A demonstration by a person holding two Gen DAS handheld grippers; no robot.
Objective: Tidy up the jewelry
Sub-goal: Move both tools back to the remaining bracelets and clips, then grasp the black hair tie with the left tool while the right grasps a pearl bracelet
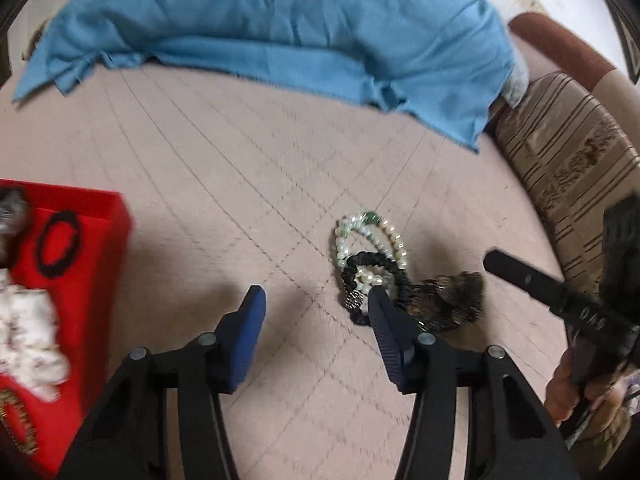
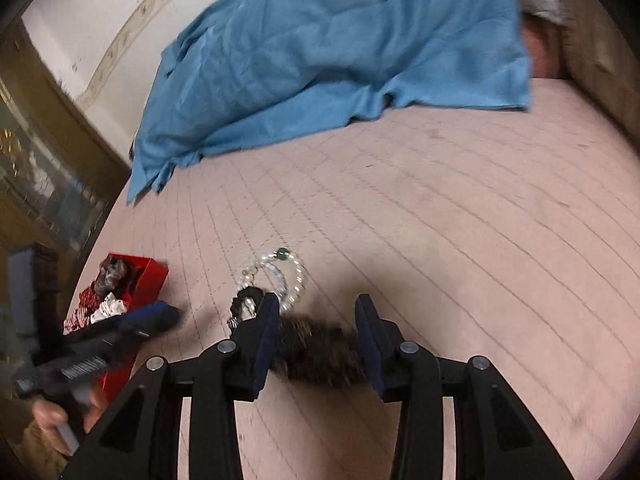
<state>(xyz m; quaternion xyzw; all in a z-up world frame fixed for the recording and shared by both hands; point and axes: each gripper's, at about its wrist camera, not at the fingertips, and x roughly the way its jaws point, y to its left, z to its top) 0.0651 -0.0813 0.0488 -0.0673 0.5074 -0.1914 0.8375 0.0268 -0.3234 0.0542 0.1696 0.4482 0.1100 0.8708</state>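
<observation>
On the pink quilted bed lies a pile: pearl bracelets [image 1: 372, 240] [image 2: 280, 276], a black band [image 1: 380, 268] and a brown fuzzy scrunchie [image 1: 448, 300] [image 2: 320, 344]. My left gripper [image 1: 316, 294] is open with only bedding between its blue fingers; its right fingertip overlaps the pile's left edge. My right gripper [image 2: 317, 300] is open, and the brown scrunchie shows in its gap. In the left wrist view one of its fingers [image 1: 520, 276] hangs just right of the scrunchie, apart from it. A red box [image 1: 92, 280] [image 2: 154, 276] at the left holds a black band [image 1: 58, 246] and a white scrunchie [image 1: 28, 332].
A blue cloth [image 1: 280, 20] [image 2: 320, 52] covers the far part of the bed. A striped brown cushion [image 1: 560, 152] borders the bed on the right. A person's hand [image 1: 572, 384] [image 2: 52, 416] grips each tool's handle. Dark furniture stands past the bed's left edge.
</observation>
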